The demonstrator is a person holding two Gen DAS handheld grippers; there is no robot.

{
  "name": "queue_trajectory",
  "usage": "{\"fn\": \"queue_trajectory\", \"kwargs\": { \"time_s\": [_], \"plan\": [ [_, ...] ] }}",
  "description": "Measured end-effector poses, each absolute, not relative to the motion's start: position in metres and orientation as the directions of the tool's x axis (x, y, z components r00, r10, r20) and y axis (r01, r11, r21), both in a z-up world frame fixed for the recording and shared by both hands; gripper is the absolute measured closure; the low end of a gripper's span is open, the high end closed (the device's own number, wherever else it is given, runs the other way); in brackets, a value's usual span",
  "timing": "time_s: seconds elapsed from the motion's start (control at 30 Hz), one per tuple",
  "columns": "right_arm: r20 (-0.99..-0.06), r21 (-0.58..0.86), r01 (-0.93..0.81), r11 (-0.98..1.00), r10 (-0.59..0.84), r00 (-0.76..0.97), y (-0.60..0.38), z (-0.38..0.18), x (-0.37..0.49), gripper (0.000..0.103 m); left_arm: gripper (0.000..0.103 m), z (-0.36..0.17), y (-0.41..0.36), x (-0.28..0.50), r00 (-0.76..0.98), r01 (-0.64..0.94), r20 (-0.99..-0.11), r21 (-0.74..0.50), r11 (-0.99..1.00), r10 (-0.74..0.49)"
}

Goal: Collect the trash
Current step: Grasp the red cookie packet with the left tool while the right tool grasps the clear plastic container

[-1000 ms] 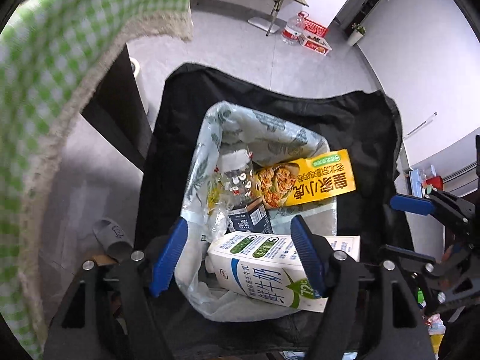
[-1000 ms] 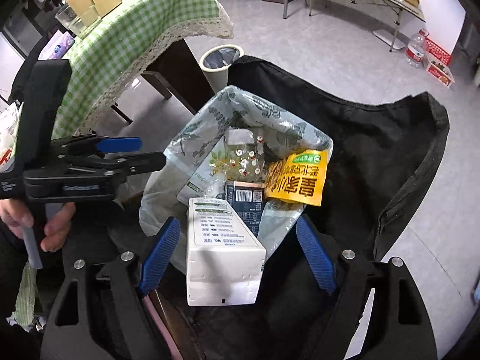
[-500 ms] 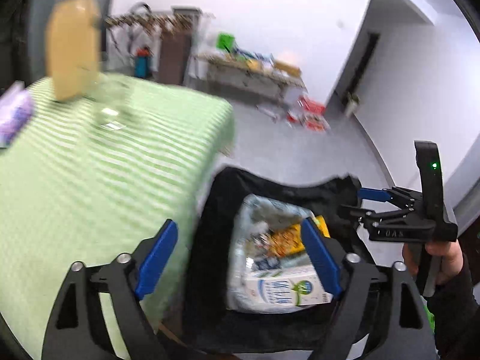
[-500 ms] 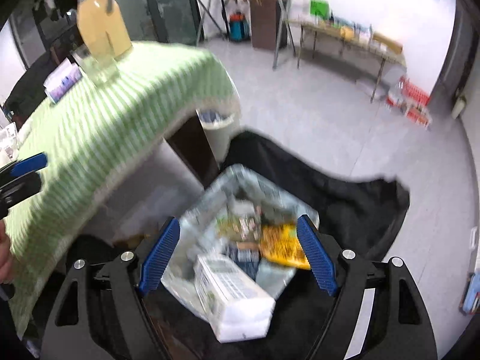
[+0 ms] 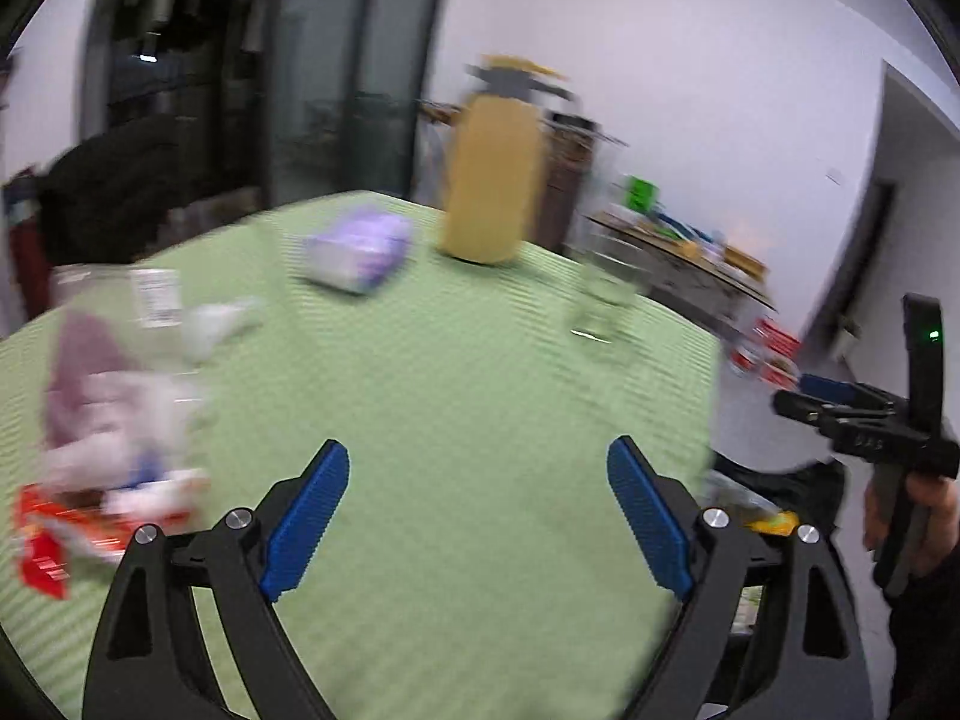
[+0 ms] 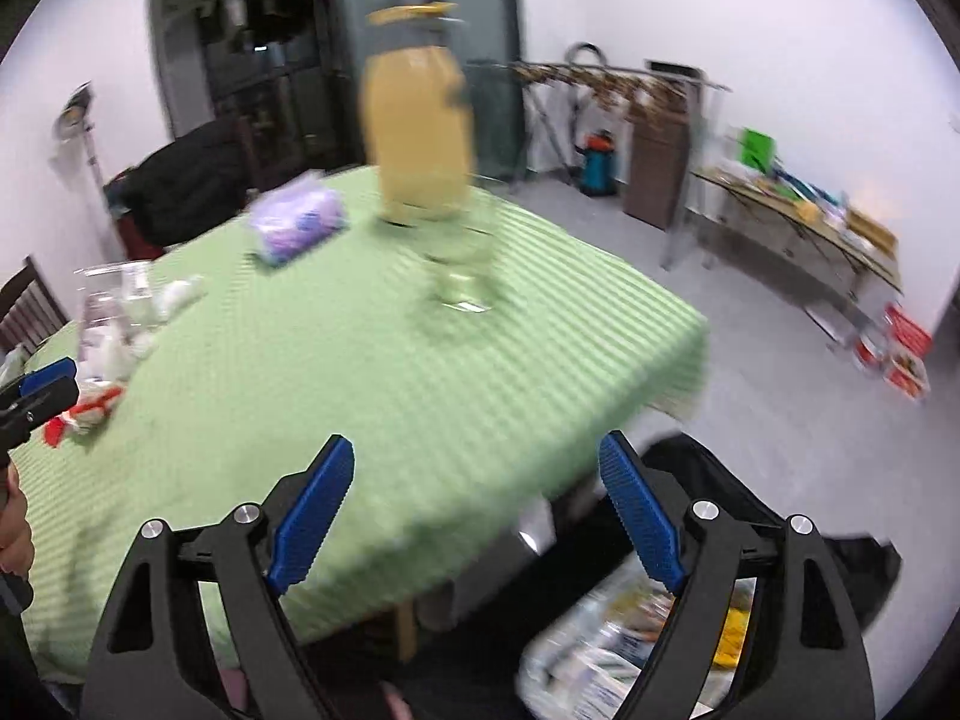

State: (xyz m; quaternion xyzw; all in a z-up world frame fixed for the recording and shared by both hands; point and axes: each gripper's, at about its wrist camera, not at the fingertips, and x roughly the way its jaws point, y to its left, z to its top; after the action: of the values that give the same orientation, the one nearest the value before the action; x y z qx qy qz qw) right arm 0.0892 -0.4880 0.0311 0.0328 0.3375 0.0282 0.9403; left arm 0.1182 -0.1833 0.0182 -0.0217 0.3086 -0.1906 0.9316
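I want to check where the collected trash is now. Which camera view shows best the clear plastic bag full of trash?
The right wrist view. The clear plastic bag of trash lies at the lower right, below the table edge, blurred and partly behind a gripper finger. The left wrist view shows only a small yellow and pale sliver past the table's right edge.

Broad bare green cloth across the near bench, hemmed by yellow jug and clear glass far side, purple pack beyond, and wrappers leftward.

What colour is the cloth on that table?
Green, with fine lighter stripes: the tablecloth shows best in the right wrist view.
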Motion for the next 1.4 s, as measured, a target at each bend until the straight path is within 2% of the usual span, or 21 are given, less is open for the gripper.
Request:
{"fn": "queue_trajectory", "kwargs": {
  "time_s": [0.17,0.37,0.53,0.7,0.9,0.97,1.03,1.17,1.2,1.23,1.37,1.4],
  "plan": [
    [-0.62,0.035,-0.169,0.985,0.154,0.769,-0.412,0.038,0.112,0.019,0.018,0.016,-0.076,0.119,0.794,0.144,-0.572,-0.148,0.978,-0.204],
    [-0.608,0.04,-0.279,0.959,0.245,0.755,-0.344,0.045,0.133,0.019,0.018,-0.017,0.018,0.137,0.737,-0.05,-0.676,-0.053,0.997,0.001],
    [-0.579,0.045,-0.36,0.932,0.318,0.751,-0.286,0.061,0.152,0.019,0.018,-0.047,0.057,0.159,0.678,-0.085,-0.734,-0.035,0.996,0.032],
    [-0.573,-0.007,-0.427,0.904,0.347,0.743,-0.216,0.074,0.174,0.017,0.018,-0.073,0.08,0.174,0.664,-0.134,-0.746,-0.057,0.989,0.047],
    [-0.605,-0.126,-0.504,0.854,0.337,0.722,-0.117,0.066,0.199,0.017,0.041,-0.088,0.081,0.184,0.64,-0.113,-0.768,-0.113,0.987,-0.015],
    [-0.615,-0.168,-0.517,0.839,0.321,0.72,-0.082,0.056,0.212,0.017,0.054,-0.088,0.082,0.183,0.649,-0.105,-0.76,-0.135,0.985,-0.035],
    [-0.639,-0.154,-0.537,0.829,0.331,0.694,-0.056,0.047,0.23,0.017,0.059,-0.087,0.089,0.18,0.658,-0.114,-0.75,-0.178,0.977,-0.06],
    [-0.643,-0.168,-0.512,0.842,0.3,0.705,-0.024,0.043,0.256,0.017,0.06,-0.085,0.11,0.172,0.671,-0.174,-0.739,-0.228,0.958,-0.054],
    [-0.642,-0.173,-0.504,0.846,0.291,0.709,-0.02,0.044,0.261,0.022,0.06,-0.084,0.114,0.171,0.675,-0.183,-0.735,-0.241,0.953,-0.056],
    [-0.647,-0.183,-0.493,0.851,0.274,0.712,-0.014,0.043,0.269,0.034,0.06,-0.083,0.118,0.17,0.682,-0.195,-0.729,-0.263,0.945,-0.062],
    [-0.708,-0.112,-0.472,0.874,0.263,0.655,-0.011,0.029,0.296,0.052,0.06,-0.072,0.128,0.158,0.728,-0.186,-0.682,-0.3,0.936,-0.074],
    [-0.721,-0.091,-0.466,0.88,0.265,0.641,-0.012,0.026,0.3,0.053,0.06,-0.069,0.128,0.156,0.737,-0.182,-0.672,-0.294,0.938,-0.068]
  ]
}}
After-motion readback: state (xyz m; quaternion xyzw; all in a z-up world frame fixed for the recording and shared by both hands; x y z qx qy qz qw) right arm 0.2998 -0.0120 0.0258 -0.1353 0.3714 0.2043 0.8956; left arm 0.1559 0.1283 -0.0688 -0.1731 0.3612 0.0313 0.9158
